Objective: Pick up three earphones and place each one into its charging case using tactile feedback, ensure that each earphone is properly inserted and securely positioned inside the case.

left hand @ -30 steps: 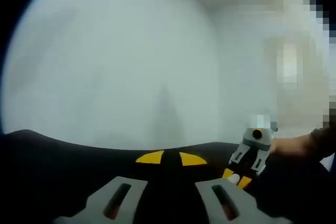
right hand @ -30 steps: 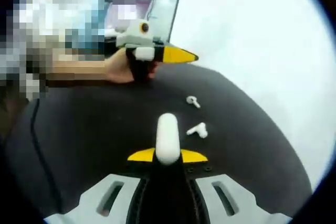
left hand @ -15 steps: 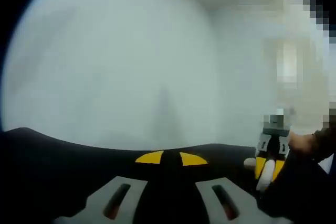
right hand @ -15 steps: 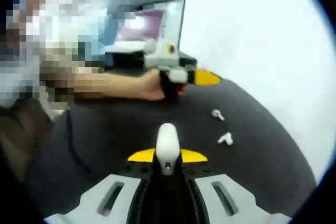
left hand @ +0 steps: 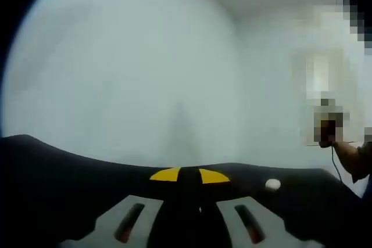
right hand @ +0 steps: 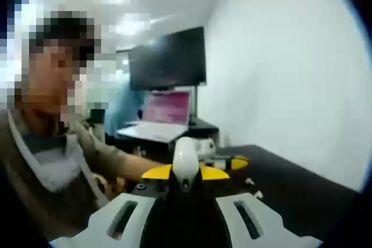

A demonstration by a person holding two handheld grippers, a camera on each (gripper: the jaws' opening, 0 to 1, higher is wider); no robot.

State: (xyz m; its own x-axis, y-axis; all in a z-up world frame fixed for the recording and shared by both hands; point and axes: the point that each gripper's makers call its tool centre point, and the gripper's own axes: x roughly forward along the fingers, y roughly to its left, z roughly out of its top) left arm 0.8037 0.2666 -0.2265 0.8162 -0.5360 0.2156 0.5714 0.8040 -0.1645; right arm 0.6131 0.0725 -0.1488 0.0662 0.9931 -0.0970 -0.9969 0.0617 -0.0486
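My right gripper (right hand: 186, 172) is shut on a white oblong charging case (right hand: 185, 156), which stands upright between the yellow tips. Beyond it, two small white earphones (right hand: 249, 182) (right hand: 257, 194) lie on the black table (right hand: 302, 193). The left gripper (right hand: 228, 161) rests low on the table behind the case, its yellow tips pointing right. In the left gripper view, my left gripper (left hand: 189, 175) has its yellow tips close together with nothing seen between them. A small round white thing (left hand: 272, 184) lies on the black table (left hand: 70, 166), too blurred to name. The right gripper (left hand: 326, 126) hangs raised at the far right.
A person sits close at the left of the right gripper view, one sleeve (right hand: 116, 164) reaching along the table. A laptop (right hand: 160, 117) and a dark monitor (right hand: 168, 59) stand at the back. A plain white wall (left hand: 128, 74) rises behind the table.
My right gripper has lifted and tilted up with the case, so its view swings from the tabletop to the room. In the left gripper view it has risen off the table.
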